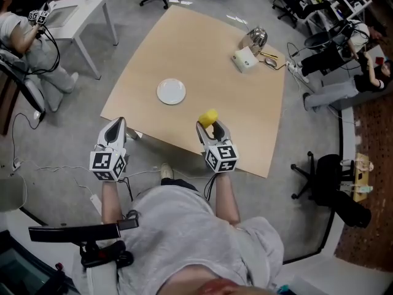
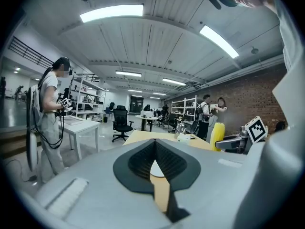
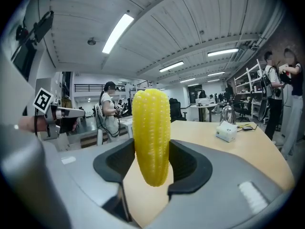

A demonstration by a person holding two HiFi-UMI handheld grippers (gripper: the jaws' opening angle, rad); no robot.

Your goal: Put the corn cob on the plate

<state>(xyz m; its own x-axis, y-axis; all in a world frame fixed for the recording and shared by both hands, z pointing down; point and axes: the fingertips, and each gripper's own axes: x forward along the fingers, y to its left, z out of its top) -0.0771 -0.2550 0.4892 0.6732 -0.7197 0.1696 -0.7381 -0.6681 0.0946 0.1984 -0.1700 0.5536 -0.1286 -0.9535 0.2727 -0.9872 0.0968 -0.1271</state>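
Right gripper view: knobbly corn cob [image 3: 151, 132]

The plate [image 1: 171, 91] lies on the table [image 1: 202, 48], toward its near left part, while a kettle [image 1: 255, 39] and a box [image 1: 245, 60] just in front of it sit at the far right corner. The corn cob [image 3: 151, 137] stands upright between the jaws of the right gripper [image 1: 212, 128] over the table's near edge, right of the plate and nearer the person. The left gripper [image 1: 115, 124] hangs beyond the near left edge, above the floor [image 1: 61, 146].
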